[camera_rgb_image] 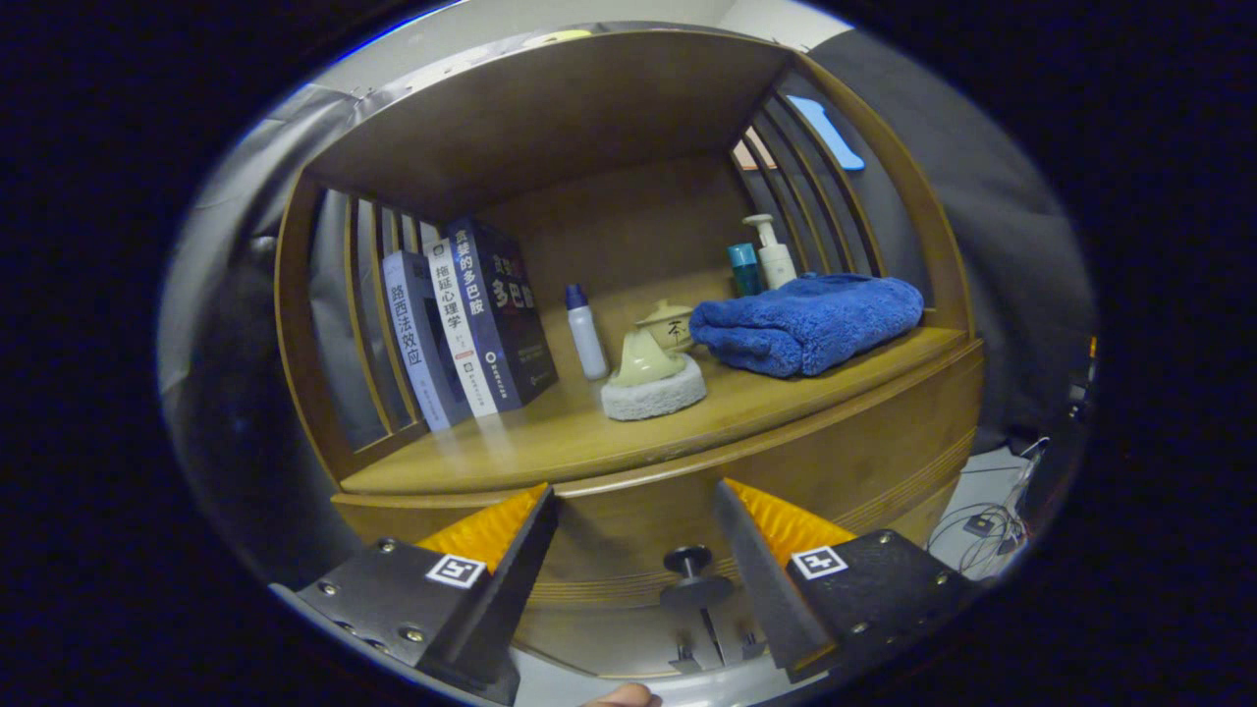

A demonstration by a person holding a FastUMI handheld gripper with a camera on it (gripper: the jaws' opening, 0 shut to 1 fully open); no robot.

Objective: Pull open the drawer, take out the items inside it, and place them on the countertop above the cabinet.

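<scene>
In the gripper view, we see our jaws spread wide, pinching nothing, with the gripper (636,501) facing the front of a wooden cabinet (884,462). The drawer (609,550) sits just ahead of the fingers, below the table, and looks closed; its dark round knob (689,562) lies in the gap between the fingers, nearer the right one, and touches neither. A fingertip of a hand (621,696) peeks in below the gripper.

Above the drawer, the table (550,442) carries several things inside a slatted wooden alcove. Three books (469,319) stand upright at the left, leaning against the slats. Just right of them stands a small white bottle (586,334) with a blue cap. Near the middle, a cream-coloured piece (645,358) rests on a round white pad (656,396), with a small lidded pot (668,324) behind it. A folded blue towel (810,321) lies at the right, and behind it stand a pump bottle (773,255) and a teal container (743,267).
</scene>
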